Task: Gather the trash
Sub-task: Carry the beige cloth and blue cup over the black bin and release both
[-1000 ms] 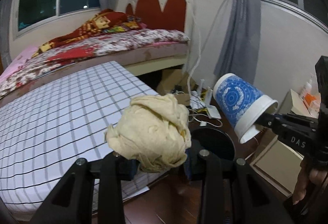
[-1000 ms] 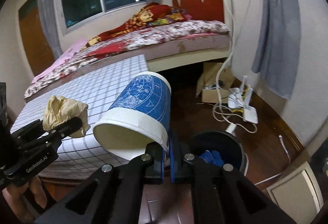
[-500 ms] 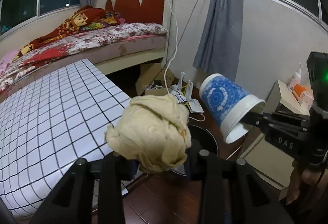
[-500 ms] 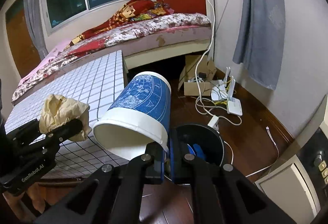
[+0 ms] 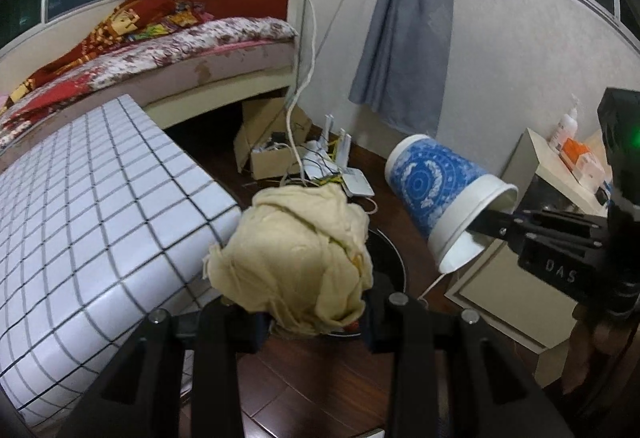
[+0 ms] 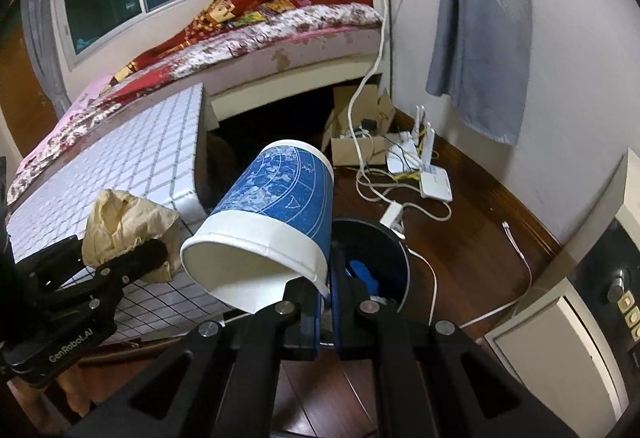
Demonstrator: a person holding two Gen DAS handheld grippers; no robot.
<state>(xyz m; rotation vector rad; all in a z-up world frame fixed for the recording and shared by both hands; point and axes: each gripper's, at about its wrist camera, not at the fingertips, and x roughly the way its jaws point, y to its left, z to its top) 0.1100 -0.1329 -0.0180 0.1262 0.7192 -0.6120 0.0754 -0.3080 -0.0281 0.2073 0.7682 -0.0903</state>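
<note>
My left gripper (image 5: pixel 308 322) is shut on a crumpled beige paper wad (image 5: pixel 296 258), seen again in the right wrist view as the wad (image 6: pixel 120 226) in the left gripper (image 6: pixel 156 250). My right gripper (image 6: pixel 328 294) is shut on the rim of a blue-and-white paper cup (image 6: pixel 276 222), tilted with its mouth toward the camera. The same cup (image 5: pixel 440 189) shows at the right of the left wrist view, pinched by the right gripper (image 5: pixel 484 217). A black round bin (image 6: pixel 376 258) with blue trash inside stands on the floor just beyond both grippers; the wad hides most of the bin (image 5: pixel 386 254) in the left wrist view.
A table with a white checked cloth (image 5: pixel 80 205) lies left of the bin. Behind are a bed (image 6: pixel 256 33), a cardboard box (image 6: pixel 356 141), routers and cables (image 6: pixel 420 165) on the dark wooden floor. A pale cabinet (image 5: pixel 520 270) stands right; a grey curtain (image 5: pixel 404 29) hangs on the wall.
Both grippers have moved forward and down toward the bin with the wad and the cup still held. The bed and table have slid left; the box, routers and floor have come closer.
</note>
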